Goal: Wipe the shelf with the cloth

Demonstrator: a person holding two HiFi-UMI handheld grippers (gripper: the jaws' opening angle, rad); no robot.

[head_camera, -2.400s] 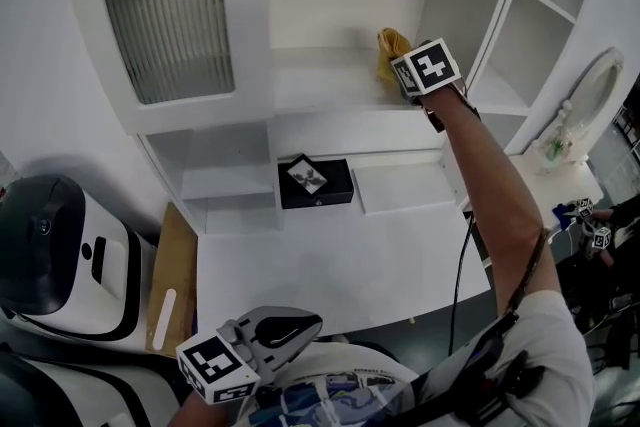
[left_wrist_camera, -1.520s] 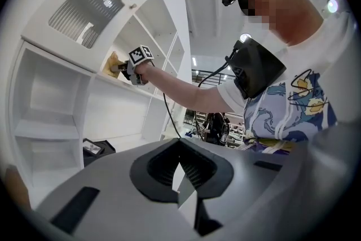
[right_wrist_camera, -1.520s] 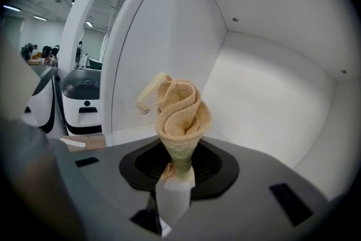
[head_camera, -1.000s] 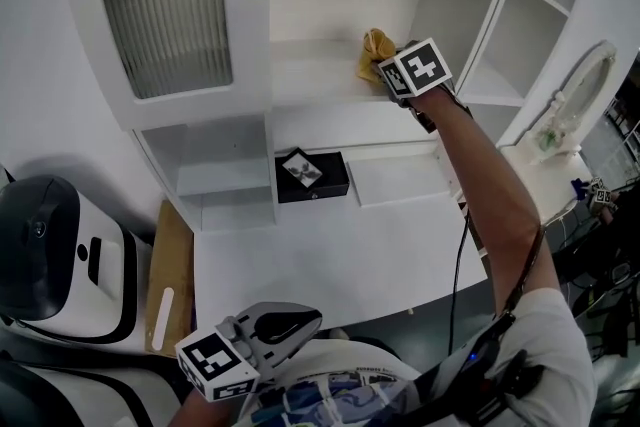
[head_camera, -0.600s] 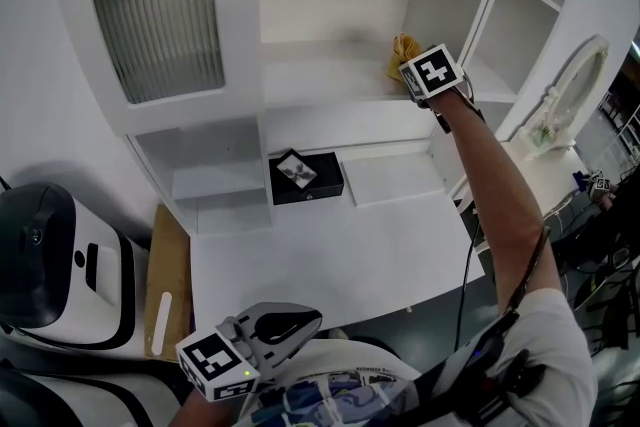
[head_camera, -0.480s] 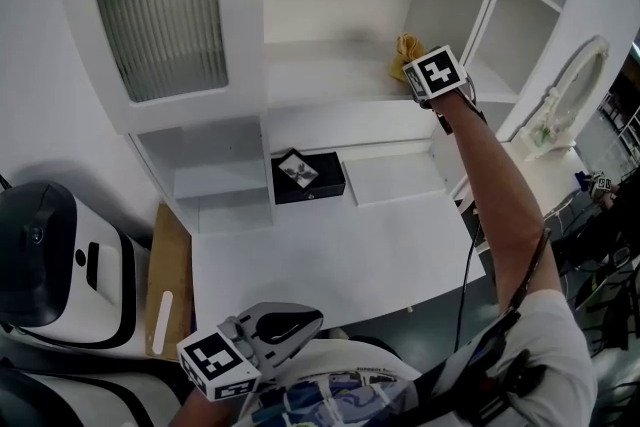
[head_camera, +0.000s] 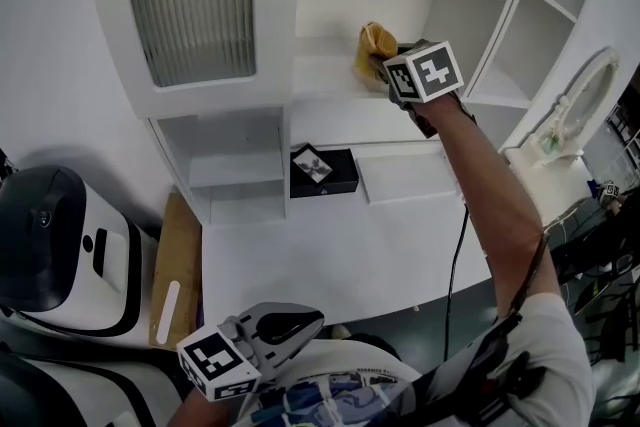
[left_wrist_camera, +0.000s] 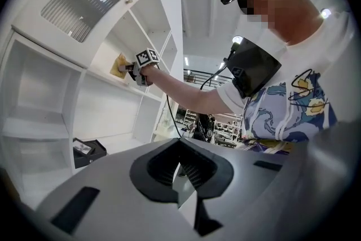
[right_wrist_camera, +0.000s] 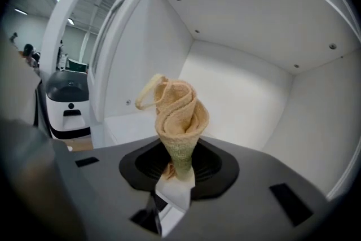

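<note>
A bunched yellow cloth (head_camera: 372, 43) is pressed on the white shelf (head_camera: 325, 65) of the open cupboard, near the shelf's middle. My right gripper (head_camera: 388, 61) is shut on the cloth, its marker cube facing me. In the right gripper view the cloth (right_wrist_camera: 177, 113) stands up from the shut jaws (right_wrist_camera: 176, 173) above the shelf floor (right_wrist_camera: 132, 121). My left gripper (head_camera: 268, 333) hangs low by the person's chest, shut with nothing in it. The left gripper view shows its jaws (left_wrist_camera: 180, 173) closed, with the cloth (left_wrist_camera: 118, 65) far off.
A black box (head_camera: 323, 170) sits at the back of the white desk top (head_camera: 330, 255). A ribbed-glass cupboard door (head_camera: 195, 5) stands left of the shelf. A white machine (head_camera: 55, 245) and a wooden board (head_camera: 175, 277) lie at the left, a mirror (head_camera: 585, 100) at the right.
My right gripper has slid the cloth leftward along the shelf, away from the right wall, after earlier sweeps left and right. The left gripper has stayed put.
</note>
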